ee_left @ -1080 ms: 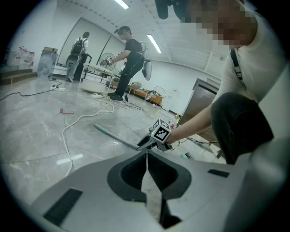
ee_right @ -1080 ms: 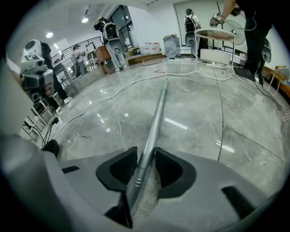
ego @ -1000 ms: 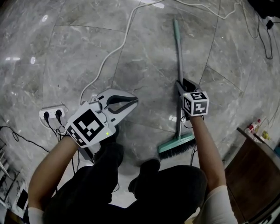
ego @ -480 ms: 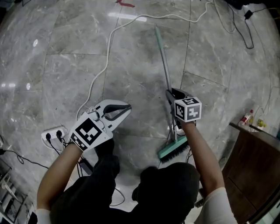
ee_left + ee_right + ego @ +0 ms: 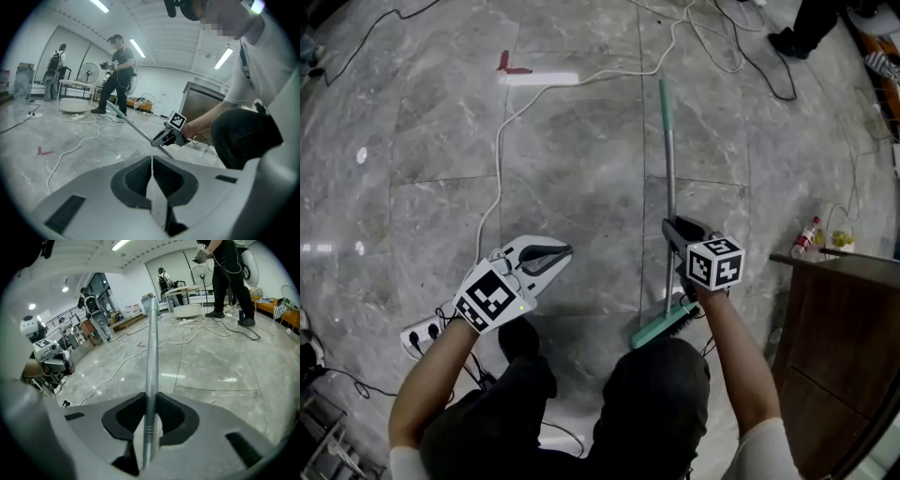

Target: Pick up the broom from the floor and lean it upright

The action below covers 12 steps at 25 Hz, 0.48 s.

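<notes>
Gripping broom (image 5: 667, 159) above marble floor (image 5: 581, 141), right hand-held gripper (image 5: 673, 228) just clamped; left hand-held gripper (image 5: 566, 251) closed, empty.

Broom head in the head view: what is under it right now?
Grey marble floor shows around the broom head. The person's knee covers its near end, so whether the bristles touch the floor cannot be seen. The right gripper is shut on the handle.

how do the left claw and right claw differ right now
The left claw is empty, jaws together; the right claw has just been closing and clamps the broom handle. The left claw hangs over bare floor, clear of it; the right claw grips low, near the brush head. Both carry a marker cube.
</notes>
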Available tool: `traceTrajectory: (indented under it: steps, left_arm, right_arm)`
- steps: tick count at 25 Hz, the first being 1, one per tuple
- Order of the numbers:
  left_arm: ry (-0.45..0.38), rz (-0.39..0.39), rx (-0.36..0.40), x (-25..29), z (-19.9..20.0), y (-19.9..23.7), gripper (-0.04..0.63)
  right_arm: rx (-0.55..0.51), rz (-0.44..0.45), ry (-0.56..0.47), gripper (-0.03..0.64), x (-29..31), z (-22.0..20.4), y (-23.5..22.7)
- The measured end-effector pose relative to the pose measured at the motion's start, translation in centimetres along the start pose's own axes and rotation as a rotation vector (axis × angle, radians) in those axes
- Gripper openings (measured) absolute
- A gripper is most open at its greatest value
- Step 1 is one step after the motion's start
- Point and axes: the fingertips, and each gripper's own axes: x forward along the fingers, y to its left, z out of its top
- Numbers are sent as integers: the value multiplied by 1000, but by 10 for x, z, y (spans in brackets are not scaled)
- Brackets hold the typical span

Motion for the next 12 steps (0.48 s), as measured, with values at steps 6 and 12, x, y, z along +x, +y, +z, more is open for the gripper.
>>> traceTrajectory:
  steps: [6, 12]
  left_arm:
    - [-7, -102, 98, 24, 58, -13, 11]
    - [-14, -182, 150, 36, 113, -31, 11]
  right_arm:
    - [96, -61, -88, 81, -67, 11, -29]
    - [176, -122, -165, 81, -137, 9, -43]
